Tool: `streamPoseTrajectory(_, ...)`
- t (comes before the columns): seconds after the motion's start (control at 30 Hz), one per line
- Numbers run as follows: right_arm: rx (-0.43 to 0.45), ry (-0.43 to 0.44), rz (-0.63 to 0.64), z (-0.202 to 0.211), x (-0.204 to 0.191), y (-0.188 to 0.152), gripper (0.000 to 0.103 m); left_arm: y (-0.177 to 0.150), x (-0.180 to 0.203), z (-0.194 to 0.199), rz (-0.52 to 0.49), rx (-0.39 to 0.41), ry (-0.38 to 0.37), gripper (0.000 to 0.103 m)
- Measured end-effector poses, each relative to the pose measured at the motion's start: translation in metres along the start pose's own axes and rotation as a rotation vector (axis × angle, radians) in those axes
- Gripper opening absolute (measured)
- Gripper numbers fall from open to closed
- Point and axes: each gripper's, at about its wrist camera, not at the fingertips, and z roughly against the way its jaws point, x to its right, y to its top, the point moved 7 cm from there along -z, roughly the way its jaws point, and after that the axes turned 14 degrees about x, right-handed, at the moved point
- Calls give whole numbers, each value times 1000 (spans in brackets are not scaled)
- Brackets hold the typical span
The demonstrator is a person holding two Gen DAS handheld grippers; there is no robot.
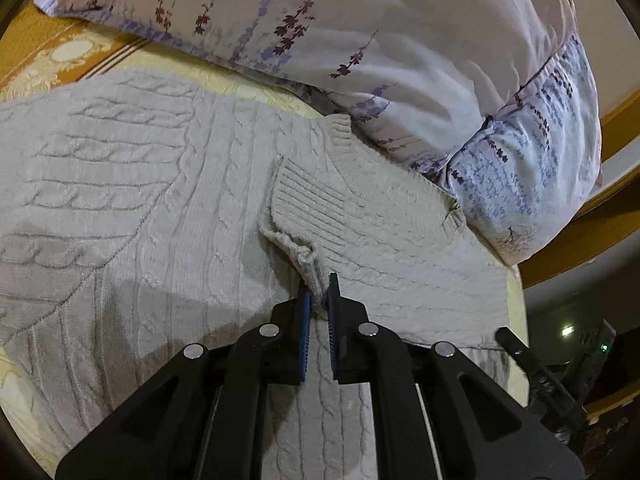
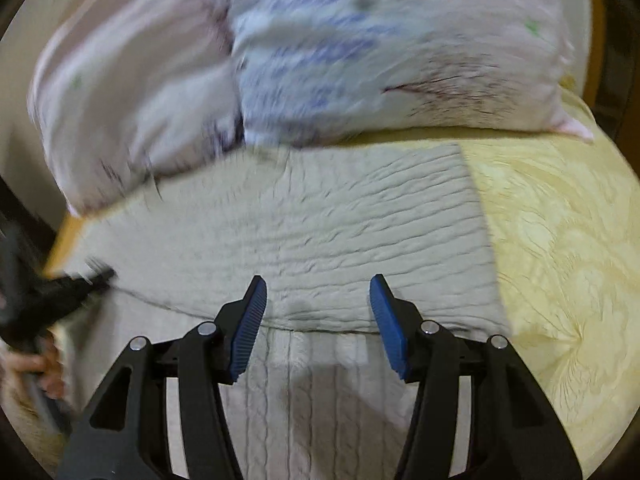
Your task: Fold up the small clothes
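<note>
We are seeing, only in the left wrist view, the left gripper (image 1: 319,294) pinching the cable-knit sweater (image 1: 140,208) at a ribbed edge just below the floral pillow (image 1: 400,60). In the blurred right wrist view, the right gripper (image 2: 318,294) is hovering with fingers wide and empty over the sweater's folded edge, beside the yellow damask bedcover (image 2: 560,240).

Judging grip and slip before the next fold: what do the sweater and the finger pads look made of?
Sweater: thick, soft matte knit, likely wool or acrylic; cable ribs and ribbed cuffs show. Fingers' pads: blue ridged rubber or plastic, hard to tell which; fine grooves visible.
</note>
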Motion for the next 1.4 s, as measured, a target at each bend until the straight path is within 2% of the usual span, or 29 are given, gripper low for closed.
streamPoseTrajectory(0.07,-28,-46,89,-10,-11,-9,69,-1,2,0,-13,-2,2,12)
streamPoseTrajectory(0.17,-1,-98,167,-10,-19,-11,73,-3,1,10,5,-21,-18,22)
streamPoseTrajectory(0.23,-15,-76,134,-10,-16,-11,74,-3,-5,30,37,-14,-48,39)
streamPoseTrajectory(0.3,-30,-40,83,-9,-13,-10,76,1,-17,57,62,28,-65,50)
streamPoseTrajectory(0.37,-35,-24,73,-7,-13,-9,78,6,-38,88,92,86,-57,53)
streamPoseTrajectory(0.4,-36,-19,73,-7,-14,-9,80,12,-61,109,124,129,-27,53)
streamPoseTrajectory(0.6,-31,-30,119,-11,-24,-12,89,28,-176,185,365,291,168,53)
streamPoseTrajectory(0.77,-29,-25,105,-12,-23,-11,91,35,-234,211,489,374,279,53)
streamPoseTrajectory(0.87,-27,-19,93,-11,-22,-11,91,34,-249,208,547,368,289,52)
streamPoseTrajectory(1.17,-20,-13,68,-9,-21,-11,91,45,-258,200,624,429,282,47)
streamPoseTrajectory(1.3,-12,12,32,-3,-18,-10,91,48,-268,199,666,456,267,36)
streamPoseTrajectory(1.37,-6,22,19,0,-17,-9,90,49,-273,197,682,461,263,26)
streamPoseTrajectory(1.4,-2,28,12,2,-16,-8,90,51,-277,196,691,463,263,18)
